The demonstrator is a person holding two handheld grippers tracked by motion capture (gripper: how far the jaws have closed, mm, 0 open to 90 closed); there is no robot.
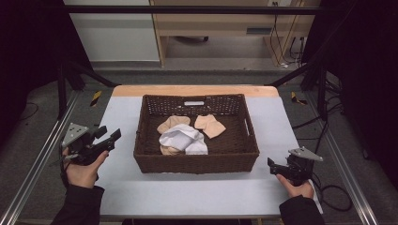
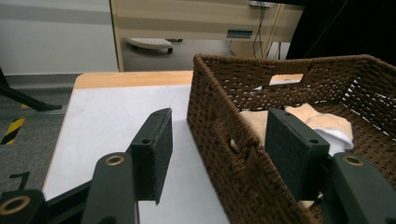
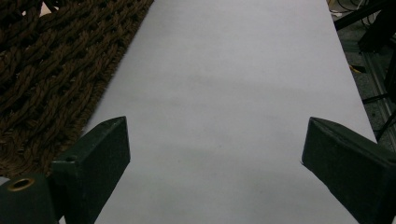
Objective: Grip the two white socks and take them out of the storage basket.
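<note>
Basket holding the cloths sits between my left gripper and right gripper, both jaws spread, nothing gripped.

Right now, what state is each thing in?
Left tool: open, empty, raised left of the basket.
Right tool: open, empty, low at the basket's right.
Wicker basket: upright on the table.
White cloth: crumpled inside, atop beige pieces.
Beige cloths: loose in the basket.

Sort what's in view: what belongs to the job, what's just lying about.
Likely job: wicker basket; white cloth and tan cloths inside it; left gripper and right gripper, both open.
Background: wooden furniture, floor cables.
</note>
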